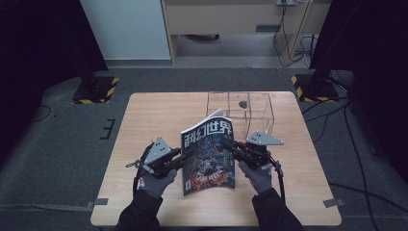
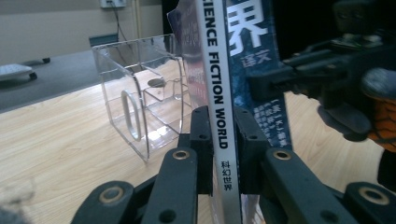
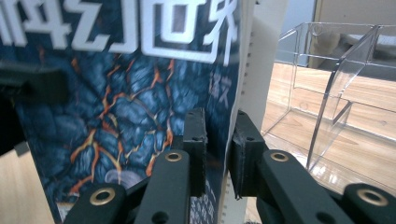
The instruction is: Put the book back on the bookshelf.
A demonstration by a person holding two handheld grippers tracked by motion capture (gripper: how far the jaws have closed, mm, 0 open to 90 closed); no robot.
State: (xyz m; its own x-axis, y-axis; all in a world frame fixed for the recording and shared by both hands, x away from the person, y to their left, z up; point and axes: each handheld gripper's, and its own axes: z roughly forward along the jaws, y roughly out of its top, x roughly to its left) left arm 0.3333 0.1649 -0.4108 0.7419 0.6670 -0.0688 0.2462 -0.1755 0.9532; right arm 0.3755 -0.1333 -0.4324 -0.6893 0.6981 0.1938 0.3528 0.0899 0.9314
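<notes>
While left gripper point(image 2: 219, 140) clamps magazine point(image 1: 208, 154) spine, right gripper point(image 3: 218, 144) seemingly pinches page edge; lower cover hidden.

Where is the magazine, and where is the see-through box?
magazine point(image 1: 208, 156): high view, middle of its front cover.
clear box point(image 2: 126, 70): left gripper view, its near side wall.

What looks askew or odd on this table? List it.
Little stands out. The magazine is held upright off the table, pinched at its spine by the left gripper and at its open edge by the right gripper; its pages fan apart slightly at the top. The clear acrylic box behind it looks intact and square to the table.
</notes>
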